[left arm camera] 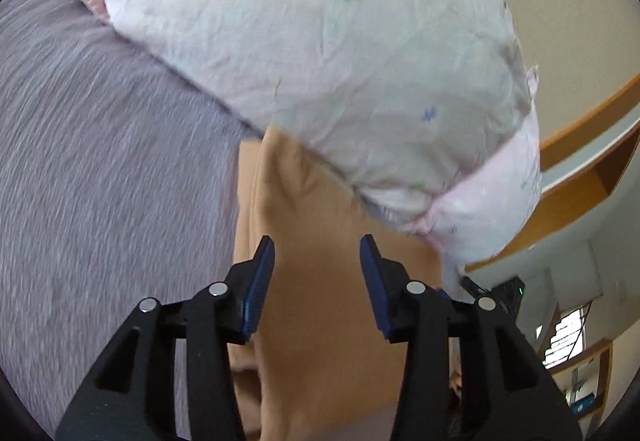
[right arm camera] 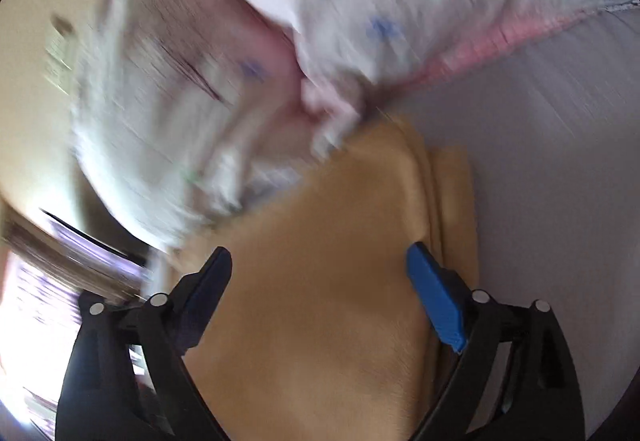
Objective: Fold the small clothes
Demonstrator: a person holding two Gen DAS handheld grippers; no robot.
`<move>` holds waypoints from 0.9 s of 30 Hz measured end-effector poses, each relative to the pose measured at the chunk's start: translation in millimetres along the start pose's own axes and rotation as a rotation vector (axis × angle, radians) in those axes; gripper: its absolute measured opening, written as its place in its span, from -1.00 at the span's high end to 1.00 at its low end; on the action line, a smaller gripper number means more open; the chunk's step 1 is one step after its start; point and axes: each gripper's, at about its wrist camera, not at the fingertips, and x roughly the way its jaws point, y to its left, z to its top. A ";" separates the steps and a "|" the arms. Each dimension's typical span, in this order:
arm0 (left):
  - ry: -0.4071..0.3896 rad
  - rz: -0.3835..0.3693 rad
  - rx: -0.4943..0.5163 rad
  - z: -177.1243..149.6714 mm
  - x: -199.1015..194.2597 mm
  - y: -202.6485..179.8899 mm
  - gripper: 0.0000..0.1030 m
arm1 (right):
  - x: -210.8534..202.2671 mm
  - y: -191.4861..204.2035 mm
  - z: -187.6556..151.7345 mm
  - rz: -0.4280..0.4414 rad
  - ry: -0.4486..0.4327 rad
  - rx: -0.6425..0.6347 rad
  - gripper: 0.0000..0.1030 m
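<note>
Black fingers with blue pads frame both views. On the left, the left hand-held gripper (left arm camera: 317,255) is spread wide, holding nothing, over a folded tan garment (left arm camera: 320,301) lying on the grey bed (left arm camera: 100,141). Beyond it sits a flowered pillow (left arm camera: 320,61). To the right, the right hand-held gripper (right arm camera: 320,273) is likewise spread above the same garment (right arm camera: 320,301); that view is blurred.

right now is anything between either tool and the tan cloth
Nothing visible. Both the left tool and right tool are open directly over the tan cloth. The flowered pillow only covers its far edge.
</note>
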 end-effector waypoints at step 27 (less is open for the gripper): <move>0.011 0.076 0.012 -23.0 26.9 -62.7 0.77 | -66.4 -12.0 -23.7 0.192 -0.235 0.017 -0.81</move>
